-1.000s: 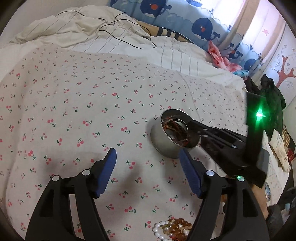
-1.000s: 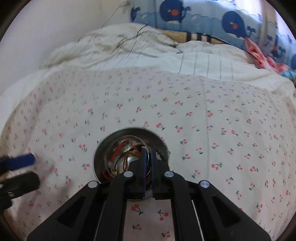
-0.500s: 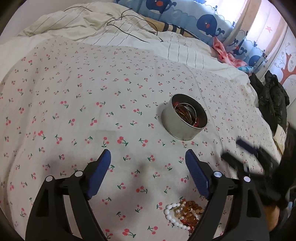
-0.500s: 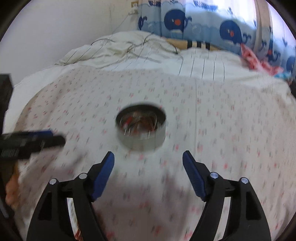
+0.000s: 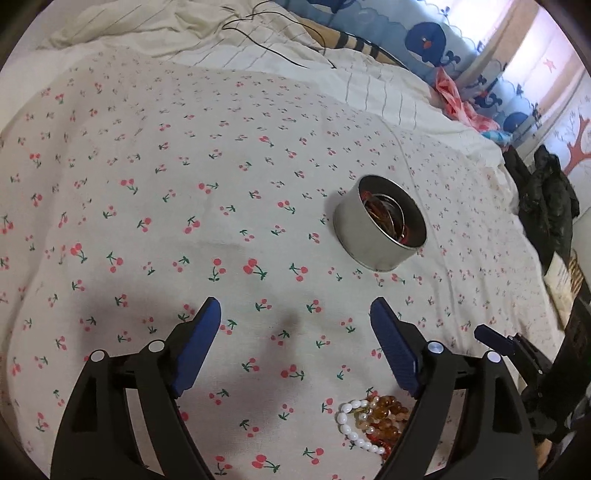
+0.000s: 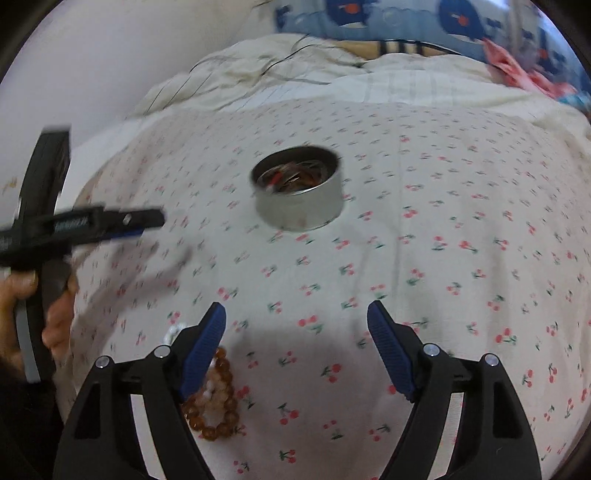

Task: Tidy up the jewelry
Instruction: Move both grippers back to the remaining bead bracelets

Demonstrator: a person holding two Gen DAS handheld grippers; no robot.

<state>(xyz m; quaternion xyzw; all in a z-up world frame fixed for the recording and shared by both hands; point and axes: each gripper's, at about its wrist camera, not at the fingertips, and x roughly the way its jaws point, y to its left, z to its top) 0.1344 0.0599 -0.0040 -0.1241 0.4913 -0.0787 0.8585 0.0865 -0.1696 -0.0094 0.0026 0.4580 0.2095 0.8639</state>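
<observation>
A round metal tin (image 5: 380,229) holding tangled jewelry stands on the cherry-print bedspread; it also shows in the right wrist view (image 6: 299,195). A pile of amber and white pearl bead bracelets (image 5: 373,417) lies near my left gripper's right finger, and in the right wrist view (image 6: 214,402) beside my right gripper's left finger. My left gripper (image 5: 295,347) is open and empty above the bedspread. My right gripper (image 6: 295,347) is open and empty, well short of the tin. The left gripper shows at the left of the right wrist view (image 6: 110,225).
Crumpled white bedding with a black cable (image 5: 258,26) lies at the far side. A whale-print curtain (image 5: 424,40) and pink cloth (image 5: 454,99) are beyond. Dark clothes (image 5: 546,199) hang past the bed's right edge.
My right gripper was shut inside the tin, then opened and pulled back toward me. My left gripper also drew back, so the bead pile shows more.
</observation>
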